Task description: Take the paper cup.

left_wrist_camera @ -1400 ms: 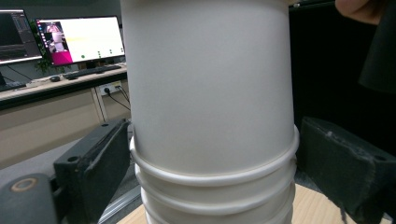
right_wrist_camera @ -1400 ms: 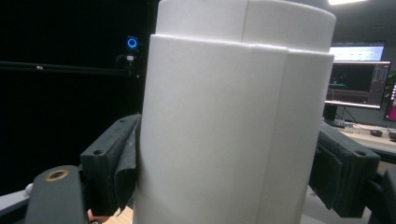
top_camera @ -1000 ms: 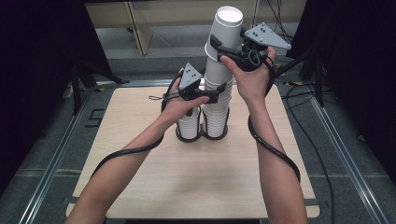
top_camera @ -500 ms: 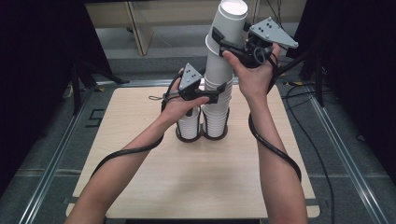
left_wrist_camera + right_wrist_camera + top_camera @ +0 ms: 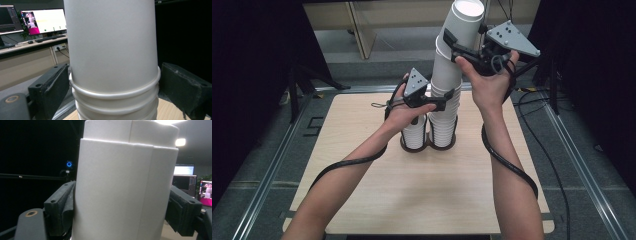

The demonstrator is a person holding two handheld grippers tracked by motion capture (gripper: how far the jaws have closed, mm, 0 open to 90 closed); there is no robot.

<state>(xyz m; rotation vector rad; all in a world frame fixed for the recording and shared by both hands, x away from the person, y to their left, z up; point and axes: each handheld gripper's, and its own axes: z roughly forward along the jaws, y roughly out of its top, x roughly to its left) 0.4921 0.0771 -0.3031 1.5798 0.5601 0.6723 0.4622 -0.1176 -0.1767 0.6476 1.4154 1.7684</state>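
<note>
cups: light, thin, crushable paper | right claw pinching lifted cups mid-wall | left claw clamping stack under a rim

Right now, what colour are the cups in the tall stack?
The cups are plain white, with no pattern; the left gripper view shows this best.

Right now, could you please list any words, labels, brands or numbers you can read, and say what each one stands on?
None can be read.
White paper cups: plain, no print.
Monitor: screen content too small and blurred.
Far monitors: too blurred.
Grey plates on the grippers: bare.
</note>
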